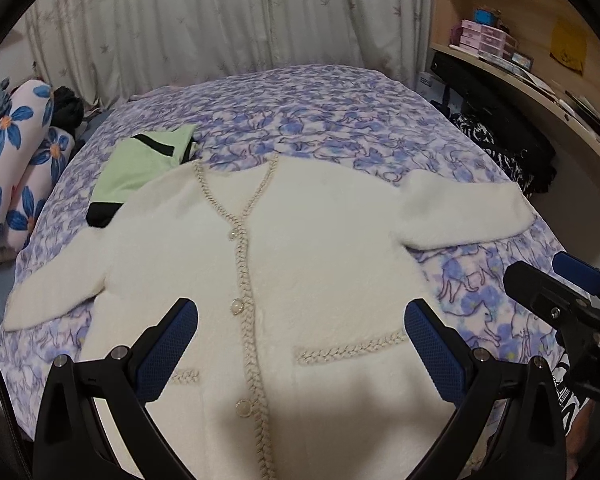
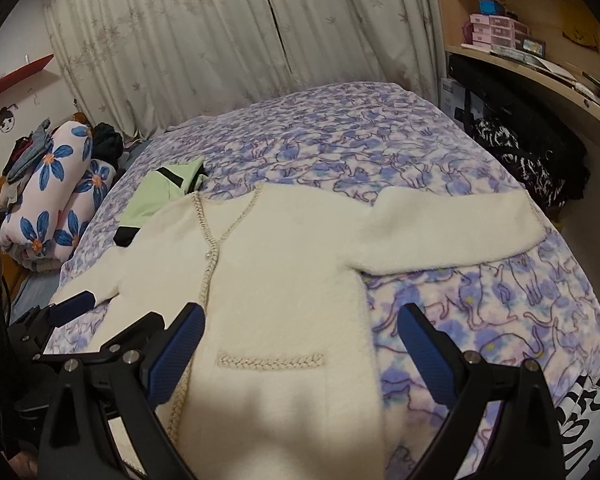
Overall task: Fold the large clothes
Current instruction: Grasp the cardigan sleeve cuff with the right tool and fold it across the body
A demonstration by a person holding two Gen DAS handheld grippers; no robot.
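We are viewing the white cardigan (image 1: pixel 300 248) lying flat, sleeves outspread, no fold begun; left gripper (image 1: pixel 300 344) and right gripper (image 2: pixel 300 344) are hovering wide open, empty.

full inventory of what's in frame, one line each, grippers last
cardigan: 1, cream with braided trim and buttons, spread flat front-up on the bed, sleeves out to both sides
green top: 1, light green with black bands, folded, partly under the cardigan's shoulder
blanket: 1, purple-blue cat print, covering the bed
flowered bedding rolls: 2, pink with blue flowers, left of the bed
curtain: cream, behind the bed
shelves: light wood, right side, holding pink mini drawers
black-and-white cloth: 1, right of the bed
left gripper: black with blue pads, open above the cardigan's hem
right gripper: same, open above the cardigan's right pocket
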